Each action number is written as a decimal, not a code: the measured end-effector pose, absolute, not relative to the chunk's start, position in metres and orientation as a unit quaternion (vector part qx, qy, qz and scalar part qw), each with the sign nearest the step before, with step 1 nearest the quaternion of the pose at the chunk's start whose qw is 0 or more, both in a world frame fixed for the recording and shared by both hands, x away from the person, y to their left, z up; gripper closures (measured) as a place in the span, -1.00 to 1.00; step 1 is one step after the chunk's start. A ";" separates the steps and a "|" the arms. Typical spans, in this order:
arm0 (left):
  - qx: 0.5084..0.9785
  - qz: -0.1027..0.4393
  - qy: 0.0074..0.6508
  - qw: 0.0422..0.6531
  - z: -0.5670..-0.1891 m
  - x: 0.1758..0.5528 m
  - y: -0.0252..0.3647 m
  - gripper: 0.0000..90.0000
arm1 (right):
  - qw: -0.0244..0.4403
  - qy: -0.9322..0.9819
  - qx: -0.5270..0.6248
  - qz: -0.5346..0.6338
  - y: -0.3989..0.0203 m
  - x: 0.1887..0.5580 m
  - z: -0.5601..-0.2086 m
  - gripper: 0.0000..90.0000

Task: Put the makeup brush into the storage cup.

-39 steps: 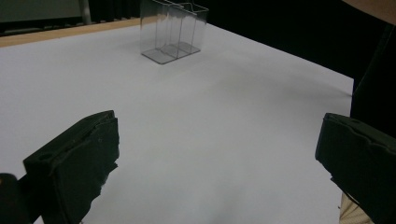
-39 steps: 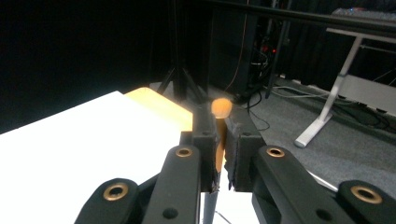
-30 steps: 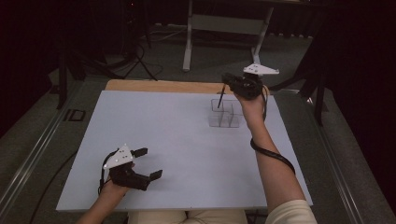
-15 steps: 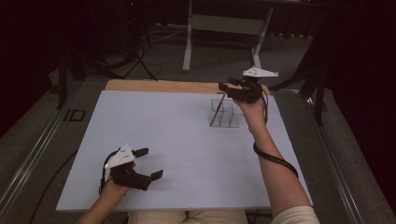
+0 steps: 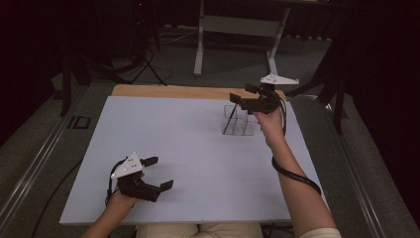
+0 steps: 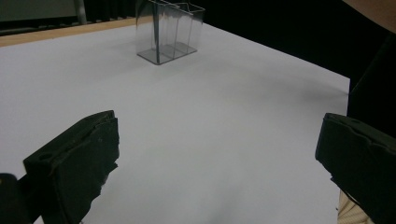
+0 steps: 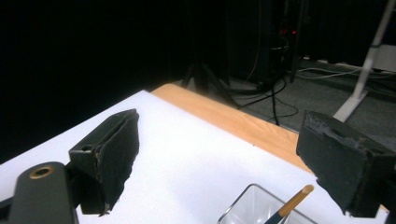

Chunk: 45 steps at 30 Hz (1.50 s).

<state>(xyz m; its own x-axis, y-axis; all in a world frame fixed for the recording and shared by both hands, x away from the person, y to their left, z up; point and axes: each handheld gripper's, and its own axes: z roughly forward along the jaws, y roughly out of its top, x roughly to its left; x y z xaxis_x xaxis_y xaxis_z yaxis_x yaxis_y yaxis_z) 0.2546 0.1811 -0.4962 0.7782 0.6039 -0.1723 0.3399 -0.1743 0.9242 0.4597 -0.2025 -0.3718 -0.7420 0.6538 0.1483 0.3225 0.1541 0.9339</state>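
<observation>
A clear plastic holder (image 5: 241, 121) with several compartments stands at the back right of the white table (image 5: 198, 153). A thin dark pencil (image 5: 229, 120) leans inside it. My right gripper (image 5: 240, 94) hovers just above the holder; its jaws have just been opening and now stand open with nothing between them. In the right gripper view the pencil's tan tip (image 7: 293, 200) pokes out of the holder (image 7: 243, 207) below the right gripper (image 7: 217, 154). My left gripper (image 5: 162, 172) rests open near the front left, pointing at the holder (image 6: 170, 30); the left gripper (image 6: 219, 144) holds nothing.
A wooden strip (image 5: 163, 91) runs along the table's far edge. Beyond it stand a desk frame (image 5: 237, 27) and cables on the dark floor. The right gripper's cable (image 5: 294, 174) loops around the forearm.
The right gripper has opened and let go of the pencil, which now leans in the holder. The left gripper has stayed put.
</observation>
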 end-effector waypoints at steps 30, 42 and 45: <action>0.757 0.122 0.313 0.561 -0.495 0.254 0.182 -0.99 | 0.149 0.752 0.325 0.553 -0.223 0.410 -0.393 -0.68; 0.755 0.123 0.313 0.562 -0.494 0.253 0.183 -0.99 | 0.128 0.761 0.318 0.551 -0.227 0.382 -0.415 -0.69; 0.756 0.122 0.313 0.562 -0.494 0.253 0.183 -0.99 | 0.127 0.765 0.315 0.547 -0.226 0.374 -0.420 -0.69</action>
<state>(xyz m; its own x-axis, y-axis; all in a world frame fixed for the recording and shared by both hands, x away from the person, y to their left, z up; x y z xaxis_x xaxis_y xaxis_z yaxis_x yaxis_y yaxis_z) 0.2533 0.1830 -0.4944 0.7739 0.6109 -0.1669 0.3354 -0.1718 0.9263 0.3740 -0.2261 -0.4197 -0.7686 0.6218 0.1501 0.3428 0.2022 0.9174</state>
